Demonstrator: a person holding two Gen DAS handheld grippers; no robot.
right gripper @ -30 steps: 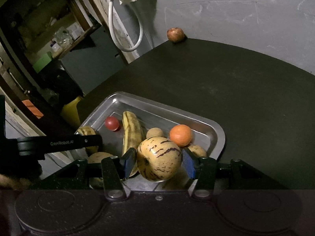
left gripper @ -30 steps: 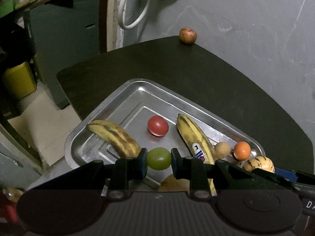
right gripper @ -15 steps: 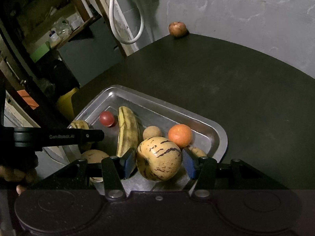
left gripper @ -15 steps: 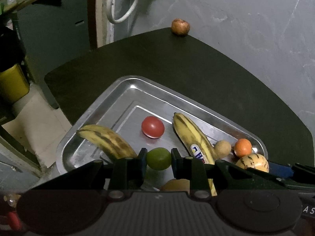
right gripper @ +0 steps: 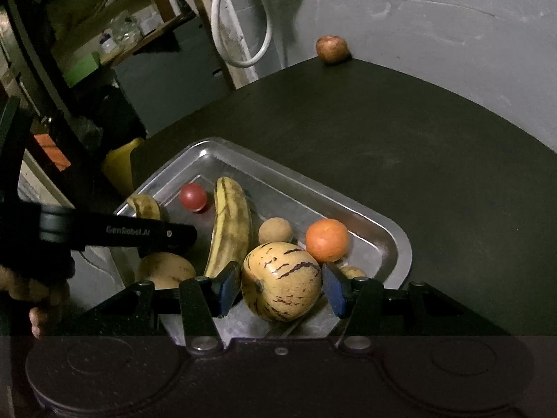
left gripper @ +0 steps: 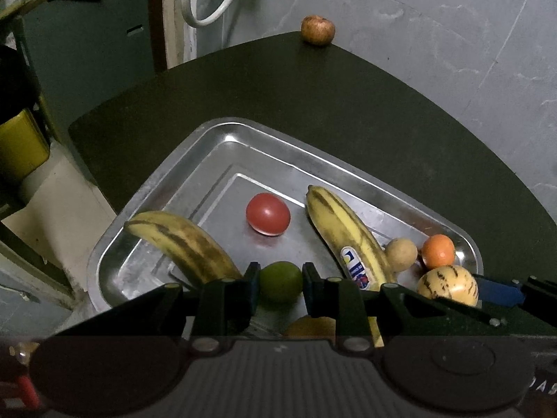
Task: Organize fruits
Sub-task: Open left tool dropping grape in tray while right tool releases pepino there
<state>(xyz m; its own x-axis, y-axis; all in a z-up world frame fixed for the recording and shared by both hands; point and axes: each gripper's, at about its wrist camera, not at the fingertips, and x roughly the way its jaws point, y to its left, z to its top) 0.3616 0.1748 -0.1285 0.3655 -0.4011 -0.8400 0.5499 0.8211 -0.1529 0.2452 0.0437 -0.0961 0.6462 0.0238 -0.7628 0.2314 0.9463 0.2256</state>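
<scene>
My left gripper [left gripper: 280, 275] is shut on a green round fruit [left gripper: 280, 281], held over the near part of the steel tray [left gripper: 222, 139]. My right gripper [right gripper: 281, 284] is shut on a striped yellow melon [right gripper: 281, 281] over the tray's near right end [right gripper: 397, 244]; the melon also shows in the left wrist view [left gripper: 447, 285]. In the tray lie two bananas [left gripper: 181, 240] [left gripper: 344, 237], a red tomato [left gripper: 268, 214], a tan round fruit [left gripper: 401, 254] and an orange [left gripper: 438, 250]. The left gripper's arm [right gripper: 115, 231] crosses the right wrist view.
A brownish apple [left gripper: 317, 30] sits at the far edge of the dark round table [left gripper: 348, 104], against the grey wall. A yellowish fruit [right gripper: 165, 271] lies low in the tray under the left gripper. Shelves, a white hose and a yellow container stand off the table's left side.
Both grippers have kept hold of their fruits and shifted slightly over the tray. The view has drifted a little; the tray's fruits have not moved.
</scene>
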